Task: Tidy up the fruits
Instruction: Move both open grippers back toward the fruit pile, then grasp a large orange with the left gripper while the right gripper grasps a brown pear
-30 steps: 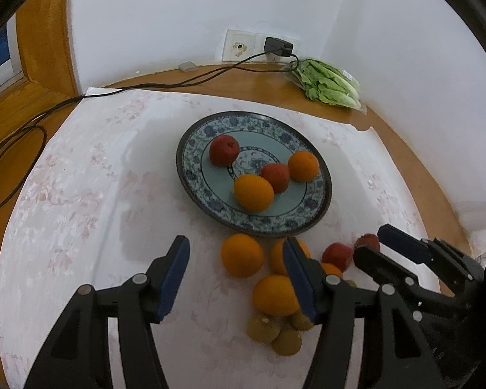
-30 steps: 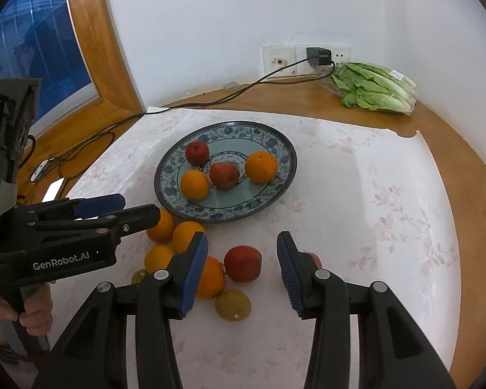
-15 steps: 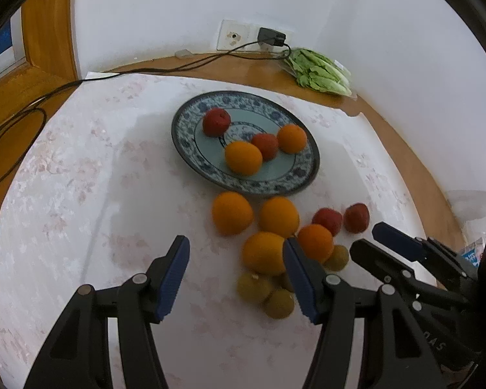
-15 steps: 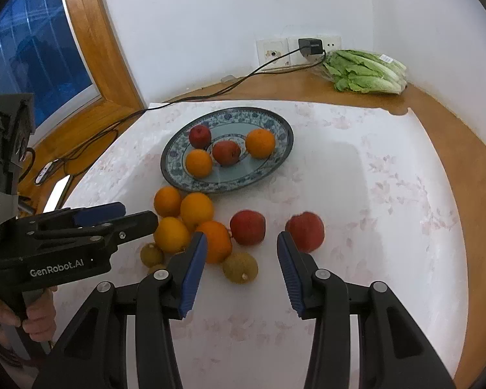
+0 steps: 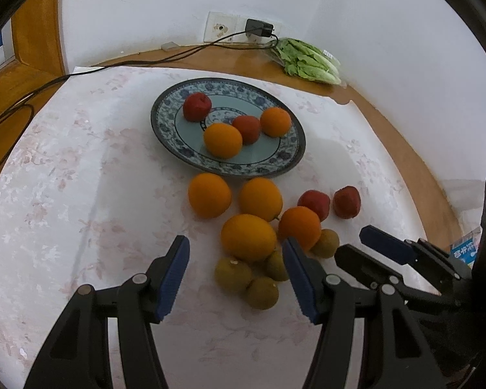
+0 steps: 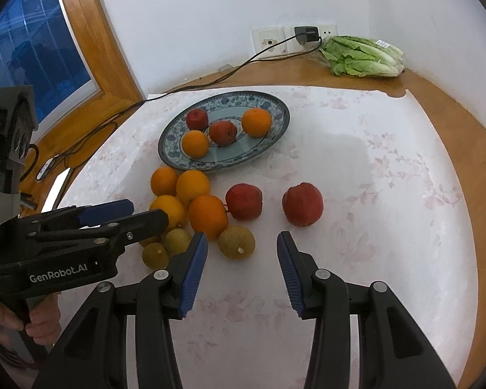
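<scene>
Floral tablecloth (image 5: 64,214), wooden table (image 6: 469,136)

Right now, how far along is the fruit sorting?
Partly done: the plate holds two oranges and two red fruits. Nothing is in hand; the left gripper and right gripper are both open and empty. Left on the cloth: four oranges, two red fruits and four small brownish-green fruits.

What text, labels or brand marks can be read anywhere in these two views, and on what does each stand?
"GenRobot.AI": white print on the side of the left claw, seen in the right wrist view.
Blue and white packet at the table edge: printed characters, too blurred to read.
White label on the lettuce bag: too small to read.
</scene>
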### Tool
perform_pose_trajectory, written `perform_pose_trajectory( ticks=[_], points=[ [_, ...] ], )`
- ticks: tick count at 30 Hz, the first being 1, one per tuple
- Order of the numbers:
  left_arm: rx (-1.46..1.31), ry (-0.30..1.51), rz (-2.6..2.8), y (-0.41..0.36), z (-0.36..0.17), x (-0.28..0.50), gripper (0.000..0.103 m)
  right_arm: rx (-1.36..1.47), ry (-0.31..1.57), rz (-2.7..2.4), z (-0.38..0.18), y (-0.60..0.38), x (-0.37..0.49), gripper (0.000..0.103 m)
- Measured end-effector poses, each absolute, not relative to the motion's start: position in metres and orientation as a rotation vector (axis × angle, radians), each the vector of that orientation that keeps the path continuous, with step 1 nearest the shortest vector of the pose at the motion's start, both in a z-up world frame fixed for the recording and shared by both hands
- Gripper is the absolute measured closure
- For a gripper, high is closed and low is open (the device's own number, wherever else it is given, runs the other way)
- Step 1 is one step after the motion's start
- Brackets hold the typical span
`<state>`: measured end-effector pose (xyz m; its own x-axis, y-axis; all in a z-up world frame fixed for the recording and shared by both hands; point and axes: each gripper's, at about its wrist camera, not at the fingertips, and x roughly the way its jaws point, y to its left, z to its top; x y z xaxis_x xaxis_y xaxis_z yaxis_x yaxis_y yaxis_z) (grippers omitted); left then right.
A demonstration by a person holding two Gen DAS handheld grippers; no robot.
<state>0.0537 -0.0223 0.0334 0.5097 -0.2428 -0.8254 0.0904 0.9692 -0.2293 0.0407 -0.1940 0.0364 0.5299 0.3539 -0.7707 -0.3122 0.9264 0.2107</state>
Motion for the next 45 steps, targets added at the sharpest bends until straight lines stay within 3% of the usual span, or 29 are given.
perform_pose_trajectory(
  ticks=[24,32,45],
  points=[
    [-0.189,1.006,-0.223,-0.024,0.023,0.06,0.041,0.068,0.956,0.415,0.023,-0.195,0.044,0.057],
    [-0.215,0.995,-0.245,-0.022,0.023,0.06,0.058,0.082,0.96,0.422,0.02,-0.194,0.045,0.057],
    [-0.219,1.003,-0.273,-0.022,0.019,0.061,0.061,0.073,0.965,0.427,0.016,-0.187,0.048,0.057]
  ],
)
